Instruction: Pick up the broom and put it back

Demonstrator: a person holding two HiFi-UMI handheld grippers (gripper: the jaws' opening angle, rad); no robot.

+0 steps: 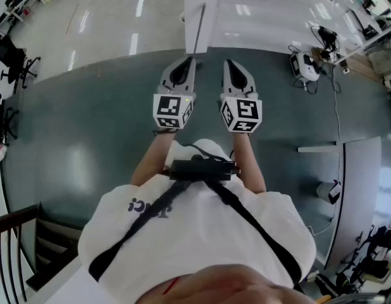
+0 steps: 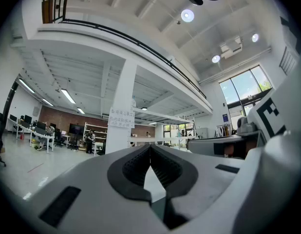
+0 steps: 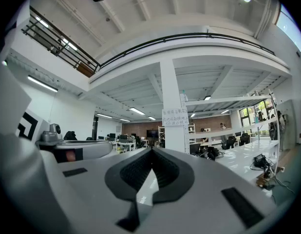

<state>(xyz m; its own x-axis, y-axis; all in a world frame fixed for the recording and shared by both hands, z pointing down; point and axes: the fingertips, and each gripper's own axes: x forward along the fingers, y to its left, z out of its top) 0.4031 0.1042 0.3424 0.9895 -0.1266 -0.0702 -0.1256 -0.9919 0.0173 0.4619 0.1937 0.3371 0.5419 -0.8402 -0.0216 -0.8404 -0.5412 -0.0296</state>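
Observation:
I see no broom that I can be sure of. A thin grey line (image 1: 198, 30) runs down the white pillar (image 1: 211, 14) just beyond my left gripper; whether it is a handle or the pillar's corner I cannot tell. My left gripper (image 1: 190, 60) and right gripper (image 1: 228, 62) are held side by side, level, over the dark green floor (image 1: 100, 138). Both point at the pillar. In the left gripper view the left gripper (image 2: 150, 147) has its jaws together with nothing between them. The right gripper (image 3: 151, 150) in its own view is likewise shut and empty.
The pillar carries a paper sign (image 2: 121, 117) (image 3: 174, 116). Cables and a white device (image 1: 306, 65) lie on the floor at the right. Office chairs (image 1: 12, 62) stand at the left, a stair railing (image 1: 12, 252) at the lower left, white partitions (image 1: 363, 189) at the right.

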